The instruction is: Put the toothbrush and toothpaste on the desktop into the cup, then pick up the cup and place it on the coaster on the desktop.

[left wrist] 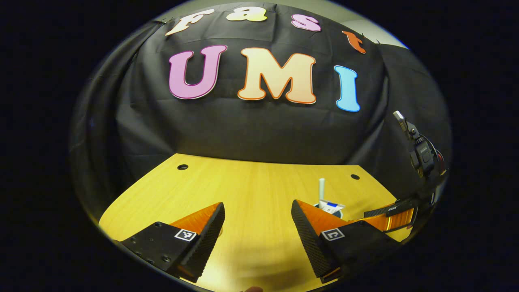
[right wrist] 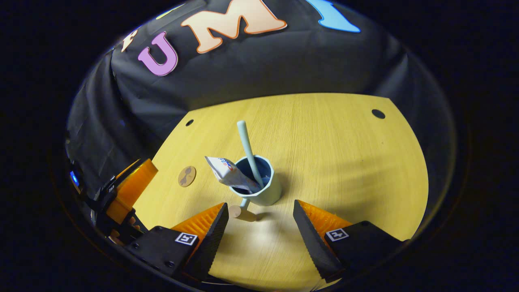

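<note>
Right gripper view: my right gripper [right wrist: 259,227] gapes, empty, just short of the cup [right wrist: 259,188] mid-desk, toothbrush [right wrist: 248,148] and toothpaste [right wrist: 231,172] inside. Likely rigid, top-heavy, so I'd grip its walls. Left gripper [left wrist: 257,227] also apart.

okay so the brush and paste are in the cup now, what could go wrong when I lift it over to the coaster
The toothpaste leans far out over the cup rim, so a tilt might tip it out. The toothbrush stands tall and could snag the open right claw as it closes in. The coaster is small, so the cup may land off-centre.
</note>
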